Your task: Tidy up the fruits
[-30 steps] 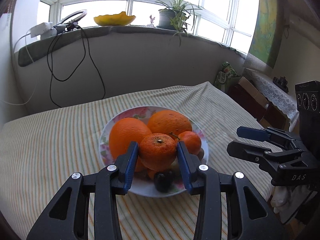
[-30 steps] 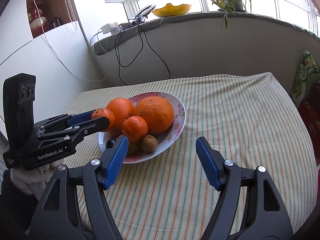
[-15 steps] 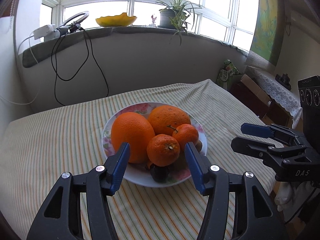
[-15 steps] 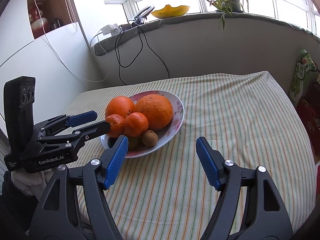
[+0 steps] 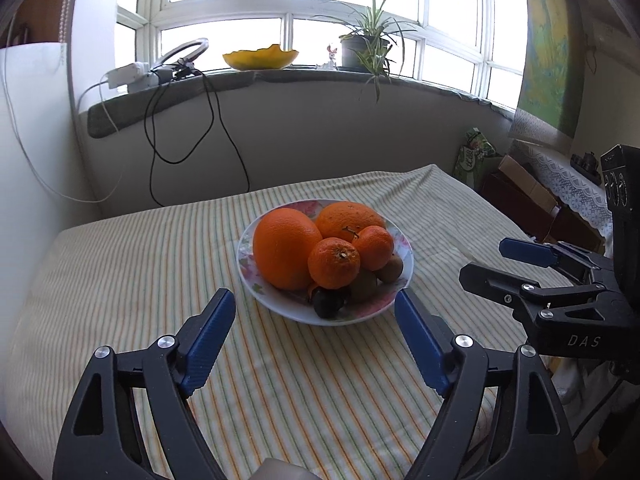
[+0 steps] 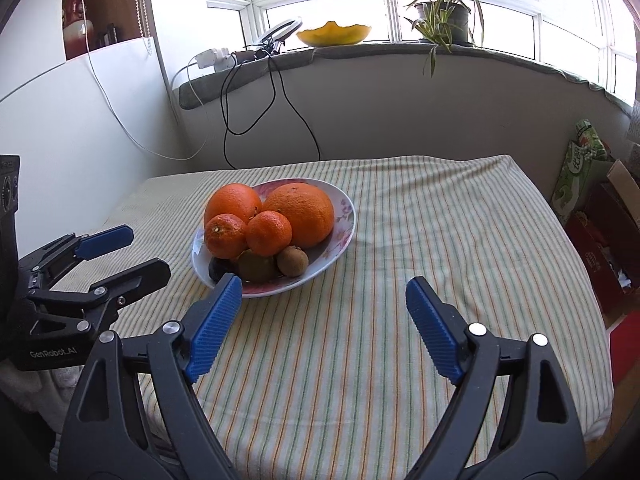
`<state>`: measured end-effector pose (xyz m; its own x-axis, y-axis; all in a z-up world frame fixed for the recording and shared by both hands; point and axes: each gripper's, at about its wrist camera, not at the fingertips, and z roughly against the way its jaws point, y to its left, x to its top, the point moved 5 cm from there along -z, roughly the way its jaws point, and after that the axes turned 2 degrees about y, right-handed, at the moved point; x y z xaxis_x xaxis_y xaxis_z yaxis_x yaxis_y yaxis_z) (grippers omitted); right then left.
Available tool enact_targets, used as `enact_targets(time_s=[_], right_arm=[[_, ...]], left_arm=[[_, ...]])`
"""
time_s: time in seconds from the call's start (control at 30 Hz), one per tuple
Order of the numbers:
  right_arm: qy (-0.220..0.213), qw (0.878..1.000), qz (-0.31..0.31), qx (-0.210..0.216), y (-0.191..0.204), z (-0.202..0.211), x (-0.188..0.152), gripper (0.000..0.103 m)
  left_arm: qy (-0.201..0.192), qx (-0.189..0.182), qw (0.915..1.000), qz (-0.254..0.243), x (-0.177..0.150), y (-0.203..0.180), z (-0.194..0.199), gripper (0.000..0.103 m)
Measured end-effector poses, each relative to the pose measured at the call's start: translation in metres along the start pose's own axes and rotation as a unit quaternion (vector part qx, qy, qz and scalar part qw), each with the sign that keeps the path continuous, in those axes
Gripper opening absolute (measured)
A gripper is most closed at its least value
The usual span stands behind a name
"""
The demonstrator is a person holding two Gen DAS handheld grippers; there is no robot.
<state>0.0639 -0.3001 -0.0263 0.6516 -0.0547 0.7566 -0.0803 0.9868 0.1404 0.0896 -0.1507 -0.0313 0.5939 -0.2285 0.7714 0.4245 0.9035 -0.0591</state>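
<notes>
A floral plate [image 5: 404,246] [image 6: 344,236] sits on the striped tablecloth, piled with fruit. It holds two big oranges [image 5: 286,246] [image 6: 302,214], two mandarins [image 5: 334,263] [image 6: 269,233], two kiwis [image 6: 293,261] and a dark plum [image 5: 327,303]. My left gripper [image 5: 316,338] is open and empty, a short way in front of the plate; it also shows in the right wrist view [image 6: 120,256]. My right gripper [image 6: 324,326] is open and empty over the cloth, right of the plate; it also shows in the left wrist view [image 5: 504,260].
The striped tablecloth [image 6: 440,240] covers the table. Behind it a low wall carries a sill with a potted plant [image 5: 366,50], a yellow bowl [image 5: 260,58] and hanging cables [image 5: 200,128]. Boxes and a green bag [image 6: 580,164] stand right of the table.
My left gripper let go of the front mandarin, opened wide and pulled back from the plate. The mandarin now rests on the pile. The right gripper stayed open and shifted only slightly.
</notes>
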Motion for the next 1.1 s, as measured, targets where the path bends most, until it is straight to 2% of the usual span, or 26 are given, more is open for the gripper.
enact_targets(time_s=[0.1,0.93,1.1], right_arm=[[-0.001,1.0,-0.008,-0.003,-0.004,0.001,-0.001,0.092],[0.005,1.0,-0.004,-0.01,-0.003,-0.008,-0.002,0.092],[0.007,1.0,-0.023,-0.012,-0.015,-0.011,0.002,0.092]], left_arm=[[-0.001,0.005,0.9999,0.009,-0.003,0.001,0.003,0.082],[-0.002,0.011,0.9996,0.025,-0.006,0.01,0.007,0.082],[-0.009,0.012,0.9994,0.031,-0.004,0.018,0.009,0.082]])
